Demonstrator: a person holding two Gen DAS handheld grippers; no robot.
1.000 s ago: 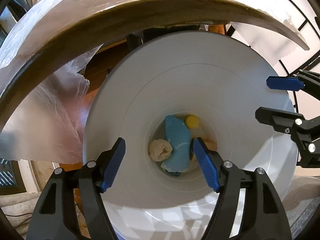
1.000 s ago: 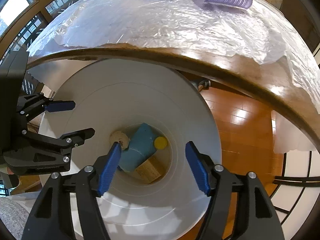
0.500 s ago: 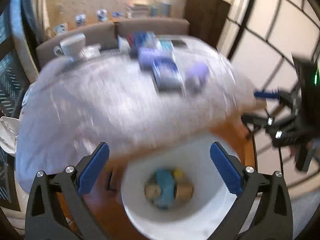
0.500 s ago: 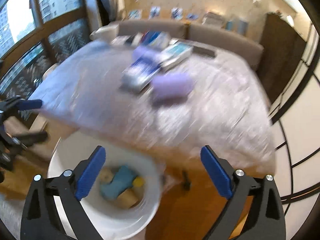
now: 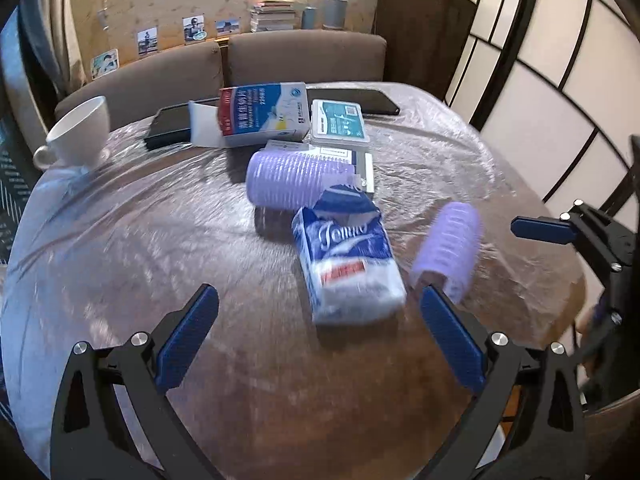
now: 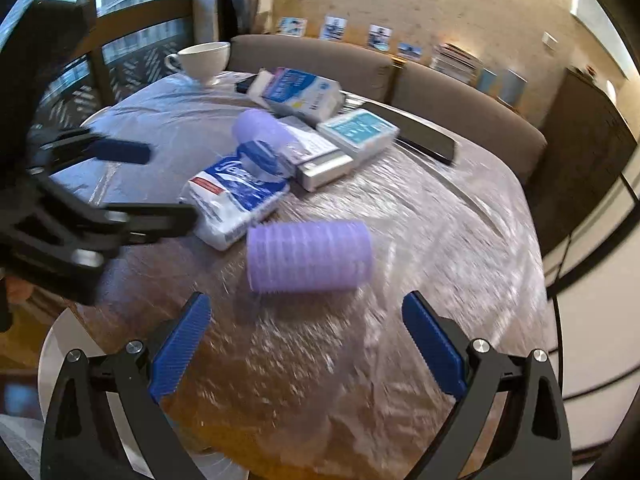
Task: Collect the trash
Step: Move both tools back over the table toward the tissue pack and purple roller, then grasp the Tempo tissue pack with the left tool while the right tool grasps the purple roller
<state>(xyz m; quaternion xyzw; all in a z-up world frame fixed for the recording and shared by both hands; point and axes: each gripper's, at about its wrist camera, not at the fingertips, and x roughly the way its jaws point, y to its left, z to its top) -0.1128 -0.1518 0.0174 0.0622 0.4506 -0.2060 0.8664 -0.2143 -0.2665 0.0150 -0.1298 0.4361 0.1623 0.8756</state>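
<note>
My left gripper (image 5: 316, 308) hangs open and empty over the round table, just short of a blue and white tissue pack (image 5: 348, 264). A purple ribbed roller (image 5: 448, 248) lies to the right of the pack, and a second purple one (image 5: 296, 184) lies behind it. In the right wrist view my right gripper (image 6: 306, 308) is open and empty, just short of the near purple roller (image 6: 308, 256), with the tissue pack (image 6: 236, 196) to its left. The left gripper (image 6: 172, 182) shows blurred at the left there. The white bin's rim (image 6: 52, 352) peeks out below the table edge.
The table (image 5: 140, 240) is covered in clear plastic film. Toward the back stand a white cup (image 5: 80, 132), a blue and white box (image 5: 264, 114), a teal case (image 5: 338, 122), a small white box (image 6: 324, 164) and black flat devices (image 5: 168, 126). A brown sofa (image 5: 300, 56) stands behind.
Both grippers have risen from over the white bin, where the trash lies, and now look across the tabletop. Their jaws have opened wider.
</note>
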